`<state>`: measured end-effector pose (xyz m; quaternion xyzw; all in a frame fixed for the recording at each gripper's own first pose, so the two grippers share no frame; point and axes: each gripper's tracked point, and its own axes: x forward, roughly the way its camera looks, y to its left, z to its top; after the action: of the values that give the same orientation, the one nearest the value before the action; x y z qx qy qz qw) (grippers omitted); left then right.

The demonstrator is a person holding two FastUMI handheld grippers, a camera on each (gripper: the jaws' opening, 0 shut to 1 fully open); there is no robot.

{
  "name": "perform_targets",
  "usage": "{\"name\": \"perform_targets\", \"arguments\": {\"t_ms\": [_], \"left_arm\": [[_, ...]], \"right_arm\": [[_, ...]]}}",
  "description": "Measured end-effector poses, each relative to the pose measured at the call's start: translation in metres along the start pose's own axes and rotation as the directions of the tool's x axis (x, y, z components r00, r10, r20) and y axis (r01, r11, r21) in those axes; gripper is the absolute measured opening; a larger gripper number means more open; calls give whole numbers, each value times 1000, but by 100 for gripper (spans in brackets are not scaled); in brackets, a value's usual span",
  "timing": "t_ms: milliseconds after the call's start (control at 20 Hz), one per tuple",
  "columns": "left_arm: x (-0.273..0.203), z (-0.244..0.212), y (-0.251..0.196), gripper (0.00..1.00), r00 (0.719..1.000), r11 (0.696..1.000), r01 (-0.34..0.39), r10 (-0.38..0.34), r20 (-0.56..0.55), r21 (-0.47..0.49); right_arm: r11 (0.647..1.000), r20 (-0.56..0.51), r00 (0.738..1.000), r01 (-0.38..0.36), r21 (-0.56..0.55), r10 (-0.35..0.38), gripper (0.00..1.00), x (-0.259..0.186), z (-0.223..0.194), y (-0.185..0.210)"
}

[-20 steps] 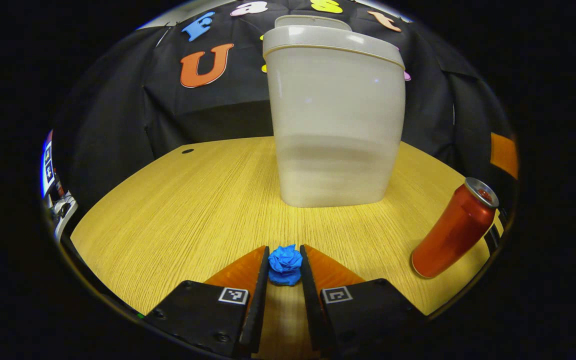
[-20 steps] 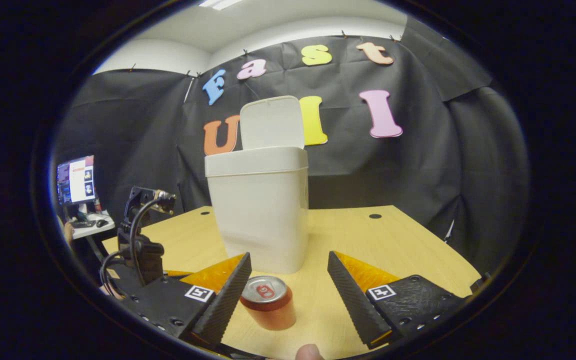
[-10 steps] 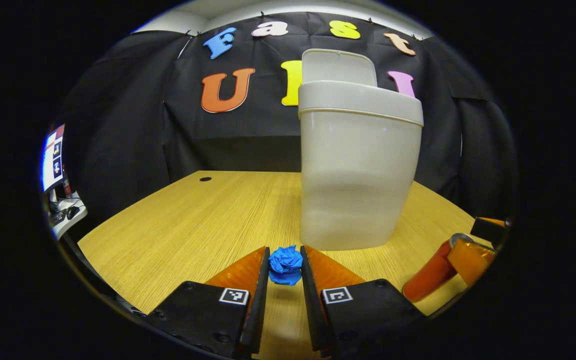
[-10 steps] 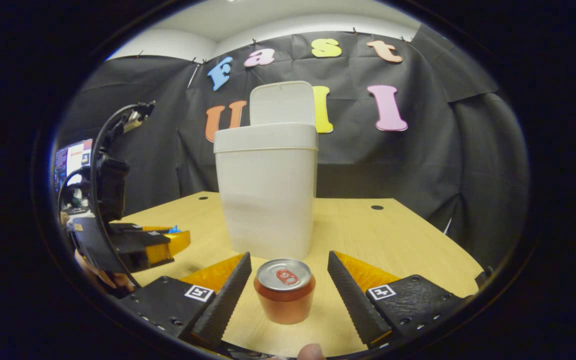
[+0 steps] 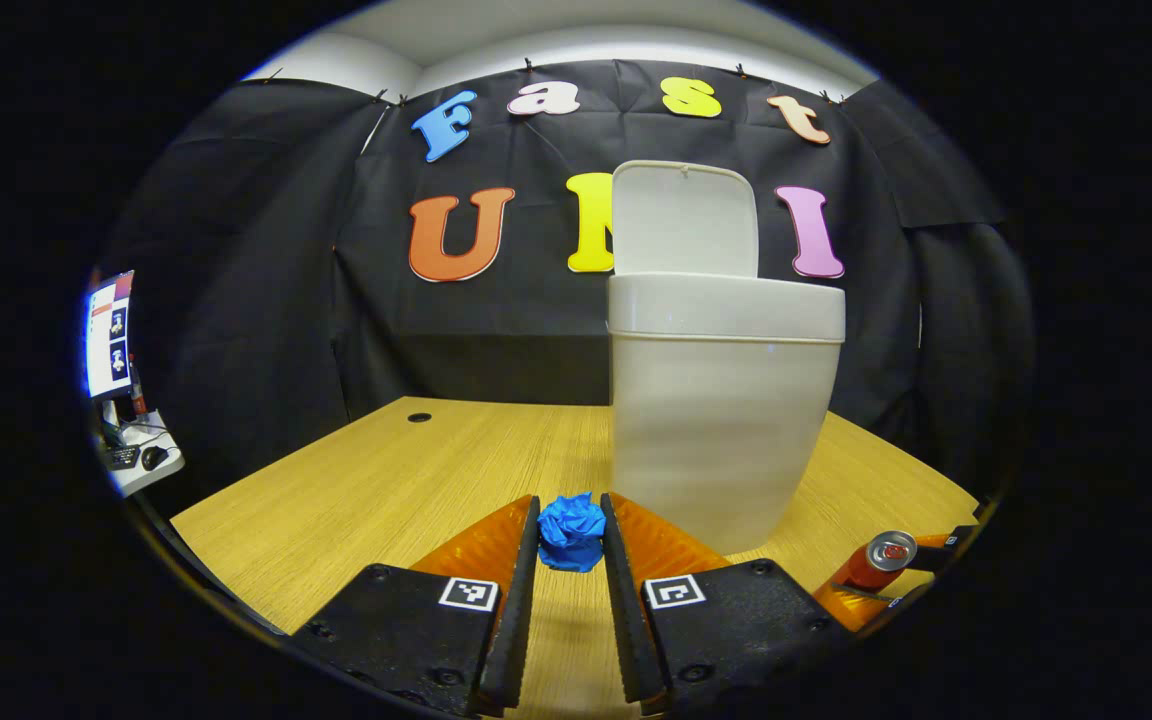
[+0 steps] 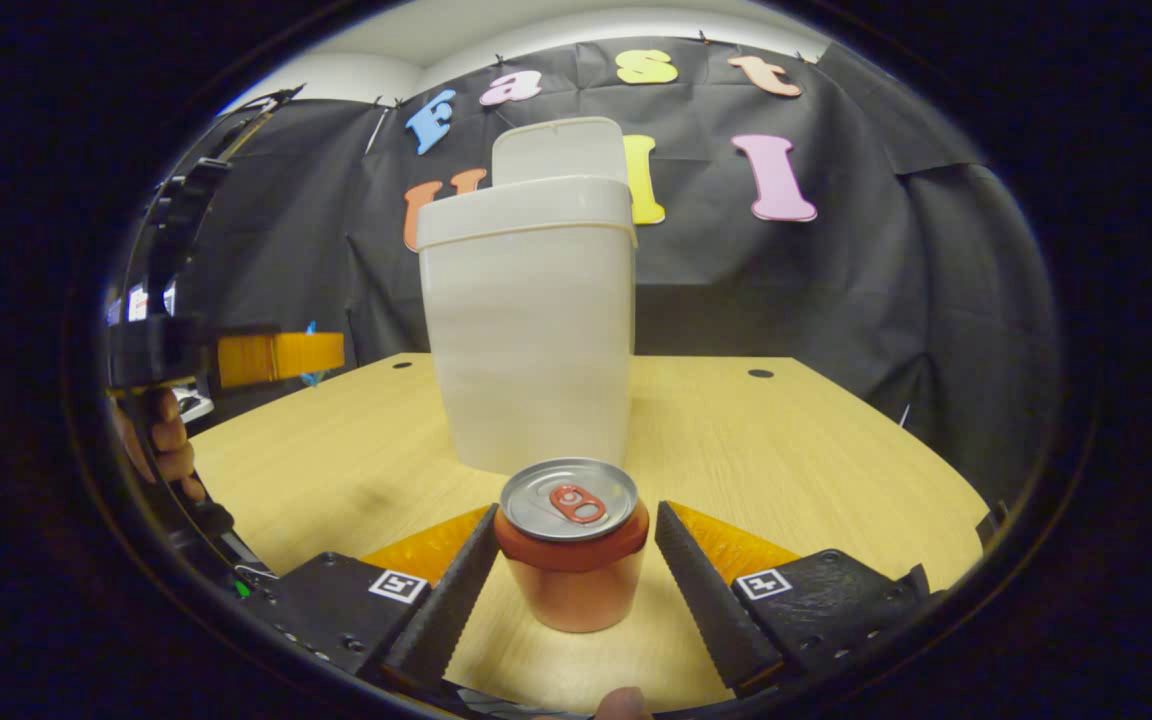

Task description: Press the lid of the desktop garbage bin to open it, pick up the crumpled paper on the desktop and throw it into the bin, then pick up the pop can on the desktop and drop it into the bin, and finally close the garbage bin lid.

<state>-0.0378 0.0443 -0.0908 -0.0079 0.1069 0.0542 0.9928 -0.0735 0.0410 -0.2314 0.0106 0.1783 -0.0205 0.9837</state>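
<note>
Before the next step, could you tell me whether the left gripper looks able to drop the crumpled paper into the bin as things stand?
Probably yes: the left gripper is shut on the crumpled paper, and the bin stands ahead with its lid up.

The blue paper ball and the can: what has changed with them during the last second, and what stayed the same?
The left gripper, shut on the blue paper ball, rose off the table. The right gripper moved forward until the can stood between its open fingers. The bin stayed put, lid open.
</note>
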Motion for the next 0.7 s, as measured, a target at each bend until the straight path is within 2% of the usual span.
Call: {"name": "perform_targets", "arguments": {"t_ms": [100, 150, 250, 500, 550, 600, 700], "left_arm": [[0, 15, 4, 39, 999, 1000, -10, 10, 36, -1], [0, 22, 5, 39, 999, 1000, -13, 13, 53, -3], [2, 34, 4, 39, 997, 1000, -11, 11, 74, -6], [5, 64, -8, 39, 992, 1000, 11, -12, 125, 7], [6, 68, -12, 42, 991, 1000, 24, -24, 129, 1], [7, 72, -16, 39, 990, 999, 34, -34, 134, -2], [9, 81, -21, 39, 987, 999, 48, -48, 150, 2]], "right_arm": [[1000, -25, 1000, 1, -1, -1, 96, 3, -9, -2], [1000, -36, 999, 1, 0, -1, 93, 4, -12, -2], [1000, -58, 998, -1, -2, 1, 96, 8, -20, -2], [1000, -118, 993, -1, -18, -1, 96, 15, -42, -2], [1000, -124, 992, -2, -15, 0, 96, 16, -44, -2], [1000, -127, 992, -1, -11, 0, 96, 16, -43, -3], [1000, -127, 992, 1, -3, -2, 96, 17, -46, -5]]}}
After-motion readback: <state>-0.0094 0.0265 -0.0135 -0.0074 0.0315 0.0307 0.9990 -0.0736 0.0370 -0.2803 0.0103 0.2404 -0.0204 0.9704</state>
